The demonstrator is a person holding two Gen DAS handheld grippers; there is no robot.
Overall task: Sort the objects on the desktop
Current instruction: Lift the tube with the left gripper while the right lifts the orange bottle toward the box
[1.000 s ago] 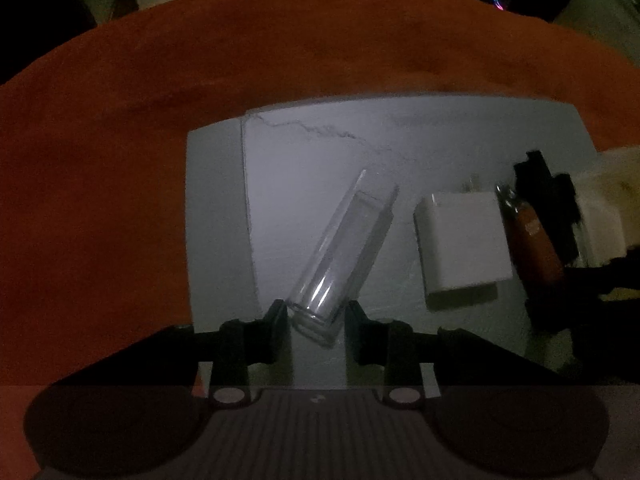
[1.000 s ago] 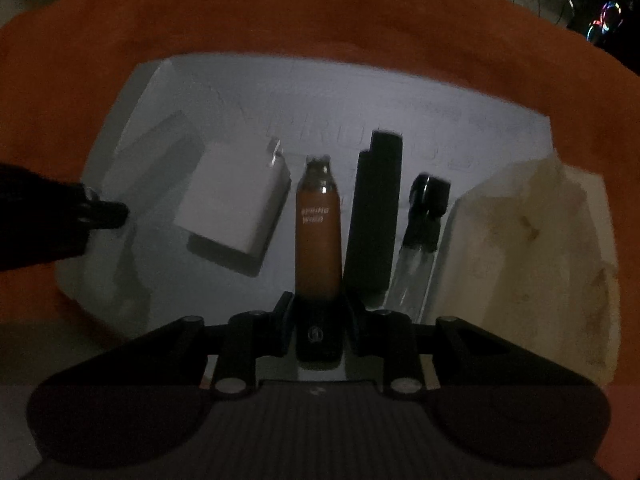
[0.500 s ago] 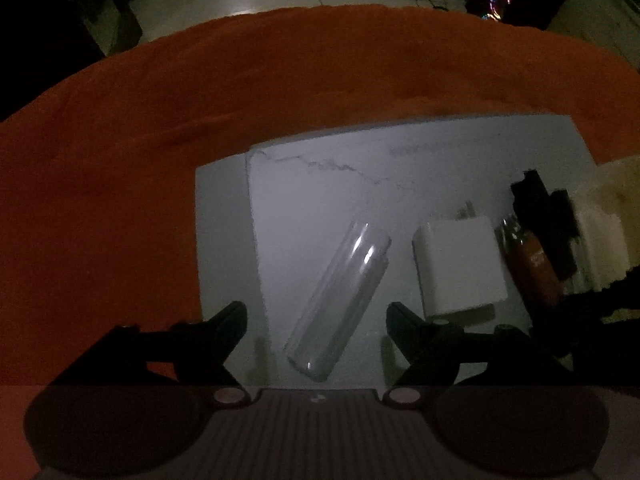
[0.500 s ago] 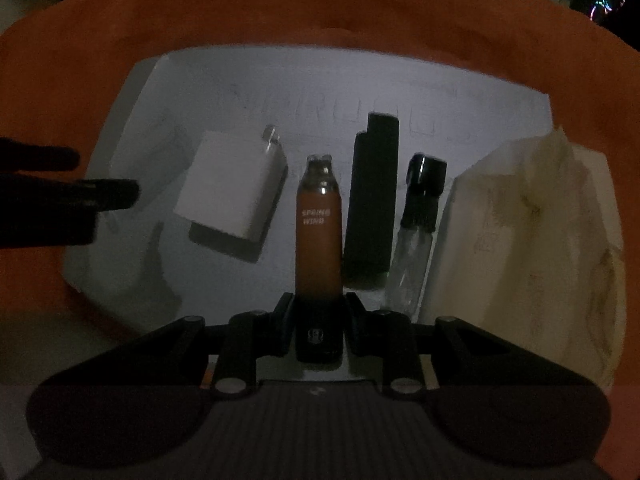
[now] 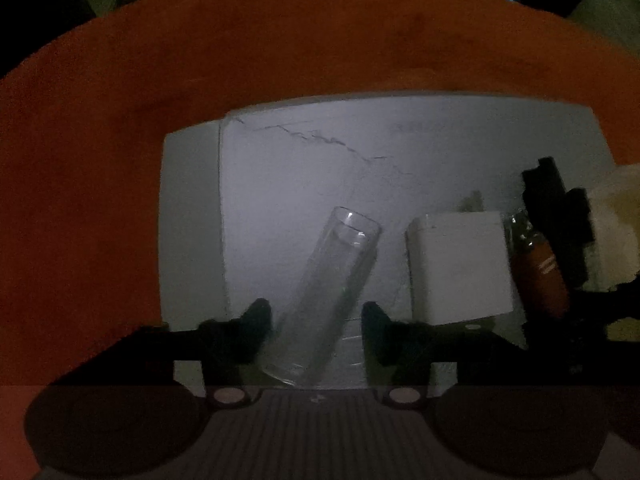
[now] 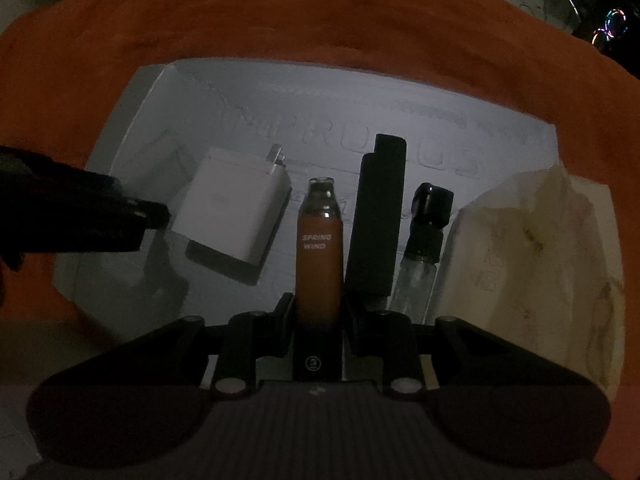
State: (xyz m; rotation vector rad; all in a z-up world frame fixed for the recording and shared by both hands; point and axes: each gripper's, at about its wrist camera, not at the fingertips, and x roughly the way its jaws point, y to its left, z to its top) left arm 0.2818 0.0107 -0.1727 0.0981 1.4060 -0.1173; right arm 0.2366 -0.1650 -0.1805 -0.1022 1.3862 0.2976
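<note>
A clear glass tube point(image 5: 340, 272) lies tilted on the white board point(image 5: 320, 176). My left gripper point(image 5: 316, 312) is open, one finger on each side of the tube's near end with narrow gaps. My right gripper point(image 6: 318, 308) is shut on the base of an orange "SPRING WIND" device point(image 6: 319, 256), which lies pointing away on the board. To its left rests a white plug charger point(image 6: 236, 216). To its right are a black bar point(image 6: 378, 220) and a small glass bottle with a black cap point(image 6: 420, 268).
An orange cloth point(image 6: 320, 20) surrounds the white board point(image 6: 360, 100). Crumpled pale paper point(image 6: 532, 264) lies along the board's right side. One of the left gripper's fingers point(image 6: 120, 208) reaches in beside the charger. The scene is dim.
My left gripper let go of the tube and opened wide, then narrowed again around its near end. The right gripper has kept its hold on the orange device and moved in slightly.
</note>
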